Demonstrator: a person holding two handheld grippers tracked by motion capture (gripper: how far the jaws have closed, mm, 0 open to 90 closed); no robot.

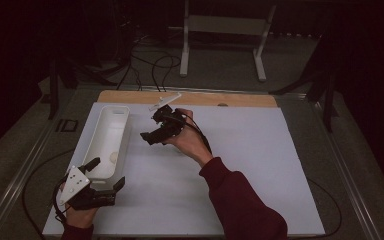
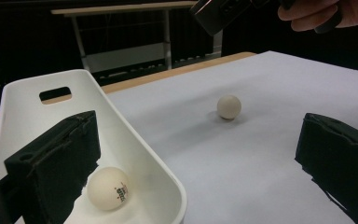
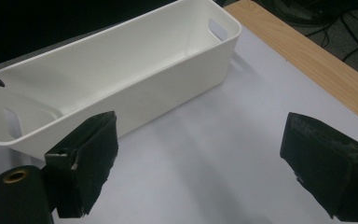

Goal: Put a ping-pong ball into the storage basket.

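Two ping-pong balls tell how far the work has come, as I judge it: one ball (image 2: 107, 188) already lies in the near end of the white bin (image 1: 122, 131), one loose ball (image 2: 229, 107) is left on the white sheet (image 1: 240, 165). Farthest left, the left gripper (image 1: 109, 174) hovers at the bin's near end, jaws spread wide and holding nothing; one jaw reaches over the rim above the binned ball. Just right of that gripper's open jaws and farther out, the loose ball sits apart from the bin. Further right, the right gripper (image 1: 156, 122) hangs above the sheet beside the bin's long wall, released and empty. That last ball remains to be grasped and dropped in.
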